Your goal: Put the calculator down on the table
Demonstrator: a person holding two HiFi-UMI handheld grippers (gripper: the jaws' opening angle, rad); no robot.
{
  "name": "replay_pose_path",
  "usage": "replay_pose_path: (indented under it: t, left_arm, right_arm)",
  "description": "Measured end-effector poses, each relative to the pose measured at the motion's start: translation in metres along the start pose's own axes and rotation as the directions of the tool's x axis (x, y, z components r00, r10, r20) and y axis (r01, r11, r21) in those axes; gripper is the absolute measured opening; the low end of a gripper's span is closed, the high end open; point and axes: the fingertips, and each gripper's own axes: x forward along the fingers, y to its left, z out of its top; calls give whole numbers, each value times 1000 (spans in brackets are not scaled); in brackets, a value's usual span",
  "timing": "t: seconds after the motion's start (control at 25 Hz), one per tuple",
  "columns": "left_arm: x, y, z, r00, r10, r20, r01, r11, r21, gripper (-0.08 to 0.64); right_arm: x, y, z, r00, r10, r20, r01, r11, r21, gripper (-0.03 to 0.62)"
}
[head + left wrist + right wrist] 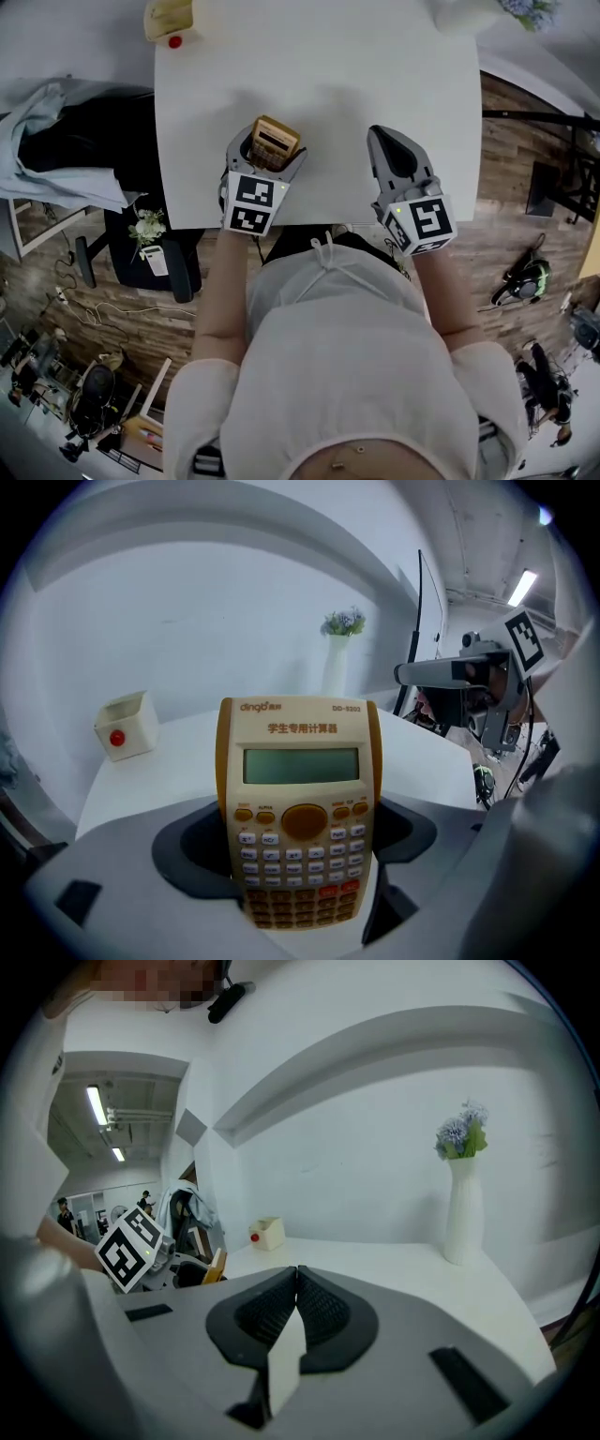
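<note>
Above the near edge of the white rectangular table (319, 84), the left gripper (270, 155) is toward the table's left side, with the beige plastic calculator (300, 808) between its jaws. The right gripper (380, 136) is toward its right side. A small cream box with a red button (169, 19) sits at the table's far left corner, and a tall white vase of flowers (462, 1208) at its far right.

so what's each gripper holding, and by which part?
Left gripper holds the calculator by its lower keypad side edges; right gripper is shut, holding nothing.
</note>
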Motion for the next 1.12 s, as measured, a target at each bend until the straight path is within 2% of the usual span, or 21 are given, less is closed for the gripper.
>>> replay_pose_path:
  t: [0.24,0.72,0.88,1.12]
  left_arm:
    - [27,4,-16,997,-34,-67,33,999,-17,410]
    - [55,7,-23,979,-37,-202,47,998,44,410]
    - [60,6,-31,978,-35,-205,44,998,40,410]
    - [59,12,-31,990,-11,-138,13,1000,13,400]
  right_arm:
    - [18,-8,-25,998,-5,-61,7,999,39,6]
    - [32,-10,-38,995,-6,-97,11,998,59,6]
    - [30,-13,-42,994,-16,-104,23,998,64,6]
    - [28,-12,-48,992,-27,-122,36,997,71,6]
